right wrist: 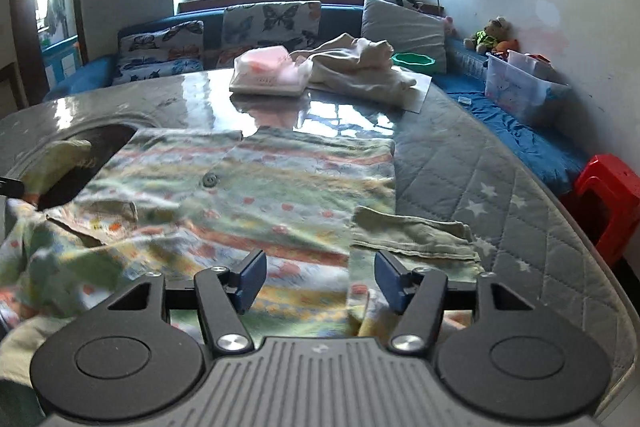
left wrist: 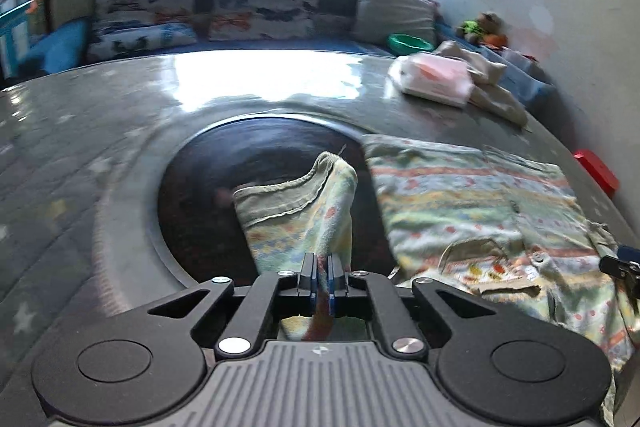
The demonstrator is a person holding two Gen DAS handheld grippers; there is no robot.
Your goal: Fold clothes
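Seen only from the left wrist: left tool (left wrist: pixel 319 277) pressed together on a sleeve (left wrist: pixel 304 203) of the patterned shirt (left wrist: pixel 460 195), pinching the cloth between the blue pads, sleeve cuff lifted and standing ahead of the tool over a dark round opening (left wrist: pixel 208 195) in the tabletop (left wrist: pixel 120 115). Just right of that tool, the shirt body spread flat; at the far right edge, a dark bit of the other tool (left wrist: pixel 620 265) over the cloth. Seen only from the right wrist: right tool (right wrist: pixel 320 281) spread wide, nothing between the pads, hovering low above the shirt's near hem; just ahead and right of it, the other sleeve (right wrist: pixel 412 233) folded in, its cuff lying across the shirt's right edge; a button (right wrist: pixel 209 180) ahead and left on the placket. Far ahead of the right tool, a pink-and-white packet (right wrist: pixel 272 71) and a heap of cream cloth (right wrist: pixel 356 67), both well apart from the shirt. Right of the tool, a bare strip of star-patterned quilted cover (right wrist: pixel 480 187) running to the curved tabletop rim, with a red stool (right wrist: pixel 608 195) beyond it. Left of the left tool, wide bare tabletop out to the rim. Behind the tabletop, a blue sofa with butterfly cushions (right wrist: pixel 272 23) under a bright window.
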